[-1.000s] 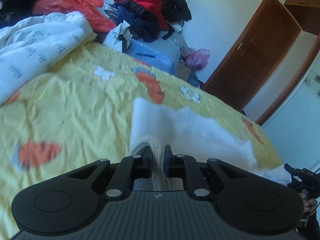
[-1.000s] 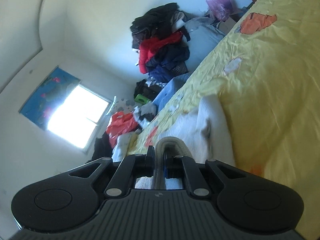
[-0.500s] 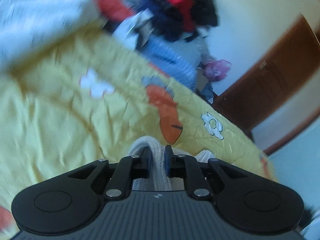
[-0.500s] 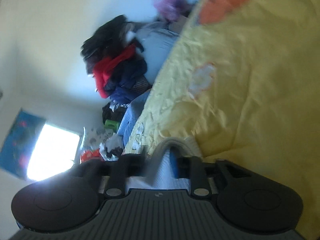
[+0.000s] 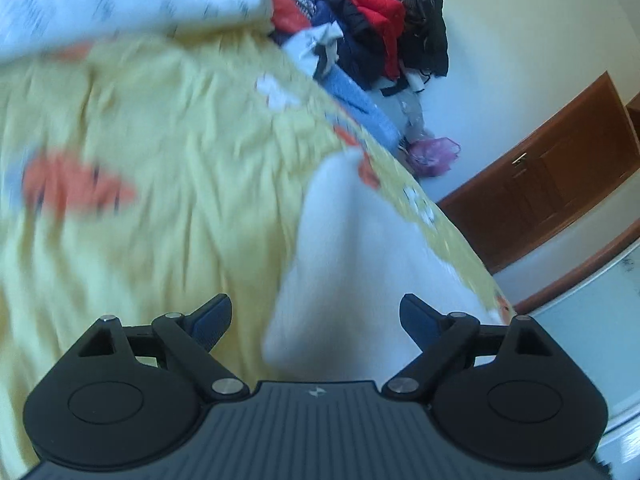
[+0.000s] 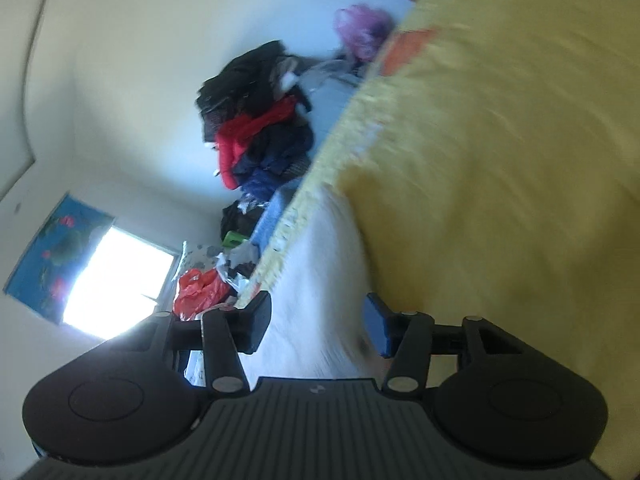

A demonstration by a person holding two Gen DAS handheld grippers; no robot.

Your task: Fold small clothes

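**Both grippers let go of the white garment**

A second ago I had each hand-held gripper pinched on a fold of the white garment; now both have just been opening and the cloth has dropped onto the bed. My left hand-held gripper [image 5: 316, 320] stands spread wide, its pads clear of the white garment [image 5: 360, 248] lying between and ahead of them. My right hand-held gripper [image 6: 318, 326] is partly parted, the garment between its fingers, no pad pressing. The garment rests on the yellow bedsheet [image 5: 168, 184]. Beyond, a clothes pile [image 5: 380, 28] leans against the wall beside a wooden door [image 5: 560, 184].
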